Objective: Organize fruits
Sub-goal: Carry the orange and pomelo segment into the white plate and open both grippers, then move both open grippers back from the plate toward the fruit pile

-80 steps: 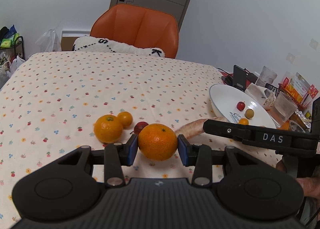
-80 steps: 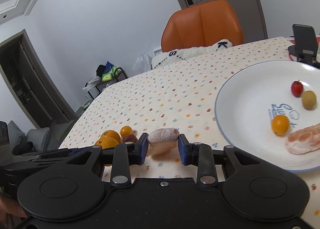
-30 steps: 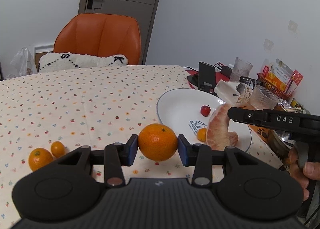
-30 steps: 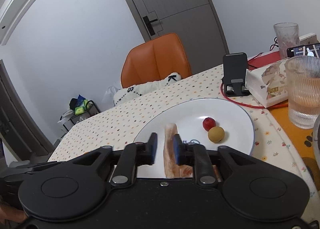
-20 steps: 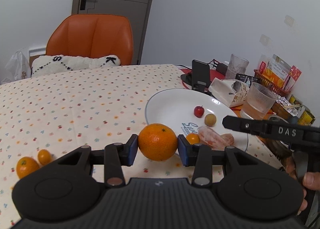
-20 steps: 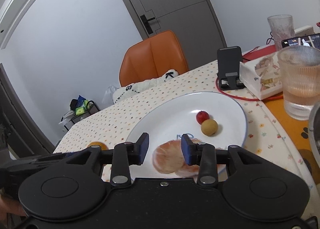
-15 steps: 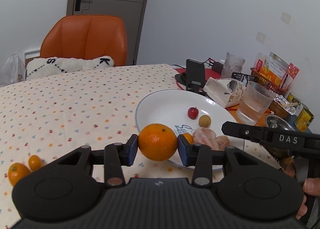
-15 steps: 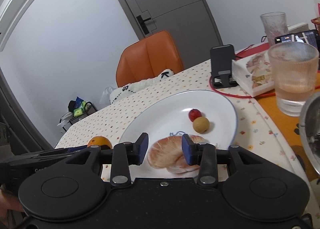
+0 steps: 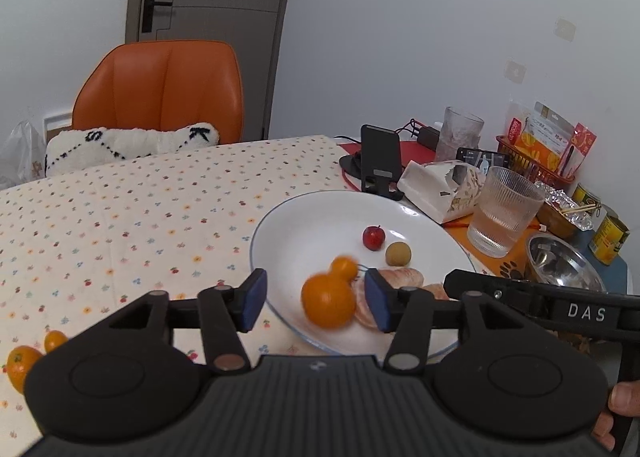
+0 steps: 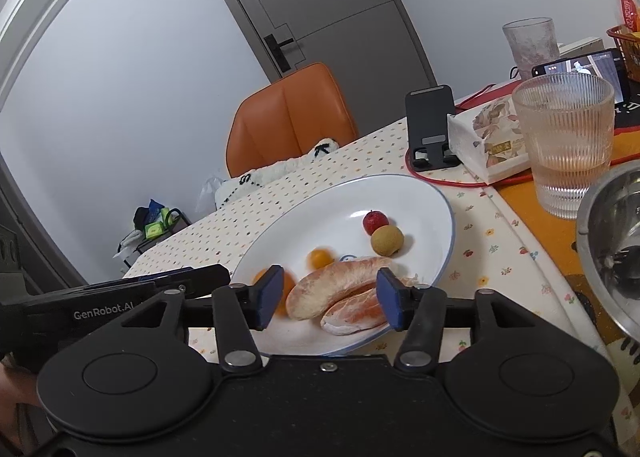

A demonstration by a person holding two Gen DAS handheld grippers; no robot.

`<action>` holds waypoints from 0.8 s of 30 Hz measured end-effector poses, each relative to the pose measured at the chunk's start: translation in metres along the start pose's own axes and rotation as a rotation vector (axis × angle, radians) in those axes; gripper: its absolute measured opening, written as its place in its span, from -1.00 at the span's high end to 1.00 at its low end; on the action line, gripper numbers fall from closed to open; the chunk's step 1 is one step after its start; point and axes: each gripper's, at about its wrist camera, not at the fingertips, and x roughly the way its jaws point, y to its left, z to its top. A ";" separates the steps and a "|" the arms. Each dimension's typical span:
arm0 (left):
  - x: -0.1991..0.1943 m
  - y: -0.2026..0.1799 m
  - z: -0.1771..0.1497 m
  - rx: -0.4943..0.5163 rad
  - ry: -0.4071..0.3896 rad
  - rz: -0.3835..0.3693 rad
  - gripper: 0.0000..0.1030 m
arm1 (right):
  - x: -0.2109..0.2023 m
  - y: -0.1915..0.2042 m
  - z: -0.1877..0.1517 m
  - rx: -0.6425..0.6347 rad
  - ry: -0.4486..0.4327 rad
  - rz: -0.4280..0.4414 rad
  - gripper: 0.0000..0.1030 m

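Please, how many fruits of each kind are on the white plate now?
Orange citrus, large: 1
Orange citrus, small: 1
Peeled pomelo-like segments: 2
Small red fruit: 1
Small tan round fruit: 1
Total on the plate: 6

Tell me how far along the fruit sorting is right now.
Mostly done. The white plate holds a red fruit, a tan fruit, a small orange and peeled segments. The big orange, blurred, sits over the plate between the open jaws of the left gripper, apparently just released. The right gripper is open too. Left: two oranges on the tablecloth.
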 end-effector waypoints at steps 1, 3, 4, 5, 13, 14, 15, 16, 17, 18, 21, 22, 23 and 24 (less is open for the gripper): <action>-0.002 0.001 0.000 -0.002 0.001 0.007 -0.11 | 0.000 0.001 -0.001 -0.001 0.001 0.003 -0.07; -0.005 0.005 -0.002 -0.007 0.003 0.026 -0.20 | 0.000 0.004 -0.002 -0.004 0.001 0.006 -0.16; -0.007 0.007 -0.002 -0.012 0.003 0.034 -0.26 | 0.000 0.005 -0.002 -0.006 0.001 0.007 -0.18; -0.010 0.009 -0.003 -0.017 0.002 0.040 -0.29 | 0.000 0.007 -0.003 -0.007 0.001 0.009 -0.21; -0.028 0.026 -0.008 -0.036 0.002 0.104 -0.54 | 0.000 0.020 -0.005 -0.014 -0.008 0.016 -0.58; -0.030 0.028 -0.009 -0.038 0.002 0.112 -0.55 | 0.000 0.021 -0.005 -0.016 -0.010 0.016 -0.65; -0.032 0.030 -0.010 -0.040 0.002 0.118 -0.56 | 0.000 0.023 -0.005 -0.019 -0.013 0.015 -0.73; -0.034 0.032 -0.010 -0.041 0.003 0.126 -0.58 | -0.001 0.026 -0.006 -0.023 -0.018 0.013 -0.76; -0.036 0.034 -0.011 -0.043 0.003 0.134 -0.58 | -0.002 0.028 -0.006 -0.027 -0.022 0.012 -0.82; -0.039 0.036 -0.011 -0.045 0.002 0.141 -0.60 | -0.002 0.030 -0.006 -0.030 -0.025 0.009 -0.89; -0.047 0.043 -0.014 -0.055 -0.004 0.160 -0.66 | -0.001 0.036 -0.006 -0.041 -0.026 -0.006 -1.00; -0.049 0.046 -0.014 -0.058 -0.005 0.166 -0.67 | -0.001 0.039 -0.007 -0.047 -0.026 -0.009 -1.00; -0.052 0.048 -0.015 -0.060 -0.006 0.173 -0.68 | 0.000 0.041 -0.007 -0.051 -0.023 -0.010 -1.00; -0.055 0.050 -0.016 -0.061 -0.006 0.180 -0.70 | 0.001 0.044 -0.008 -0.055 -0.016 -0.009 -1.00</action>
